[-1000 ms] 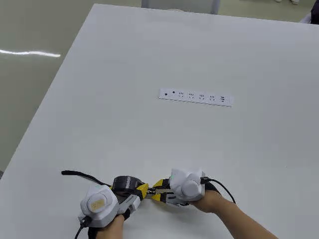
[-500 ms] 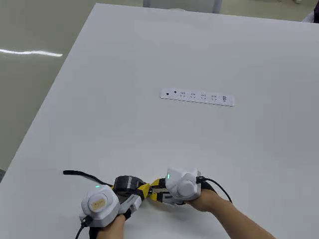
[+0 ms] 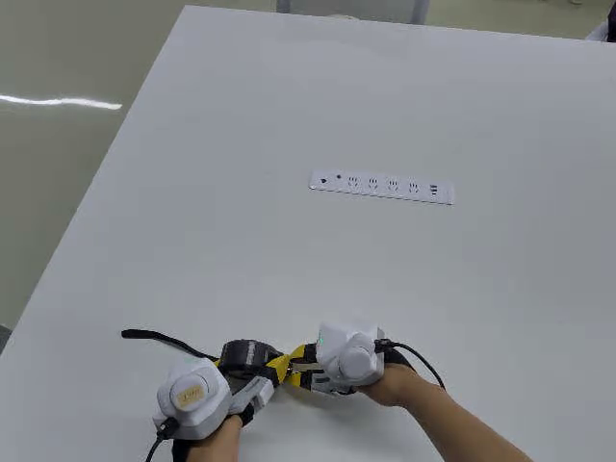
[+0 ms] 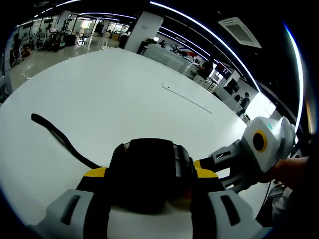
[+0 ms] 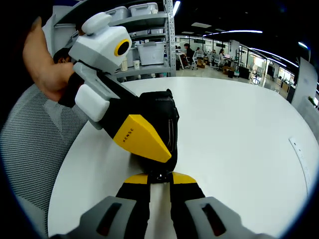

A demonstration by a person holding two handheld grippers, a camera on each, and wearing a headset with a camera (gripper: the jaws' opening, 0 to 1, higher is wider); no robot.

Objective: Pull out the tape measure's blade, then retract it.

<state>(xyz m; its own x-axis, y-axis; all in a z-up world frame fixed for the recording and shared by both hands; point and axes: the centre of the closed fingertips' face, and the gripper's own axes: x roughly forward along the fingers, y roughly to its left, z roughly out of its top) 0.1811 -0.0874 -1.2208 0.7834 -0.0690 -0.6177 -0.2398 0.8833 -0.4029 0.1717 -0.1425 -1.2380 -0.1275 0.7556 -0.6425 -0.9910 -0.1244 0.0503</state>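
Left tool [image 4: 149, 175] is clamping the tape measure [image 5: 158, 124] across its case. Right tool [image 5: 160, 180], jaws nearly pressed together, is nipping what I am taking for the blade's end hook [image 5: 159, 175] at the case mouth. Everything is sitting on the table [image 3: 289, 115], well apart from the power strip [image 3: 381, 187], on its side nearer me.

Risks: the hook slipping from so narrow a pinch while I am pulling, or the case twisting in the left grip. A loosed blade would whip back.

Count: tape measure 1, strap [image 3: 154, 339] 1, power strip 1, tools 2.
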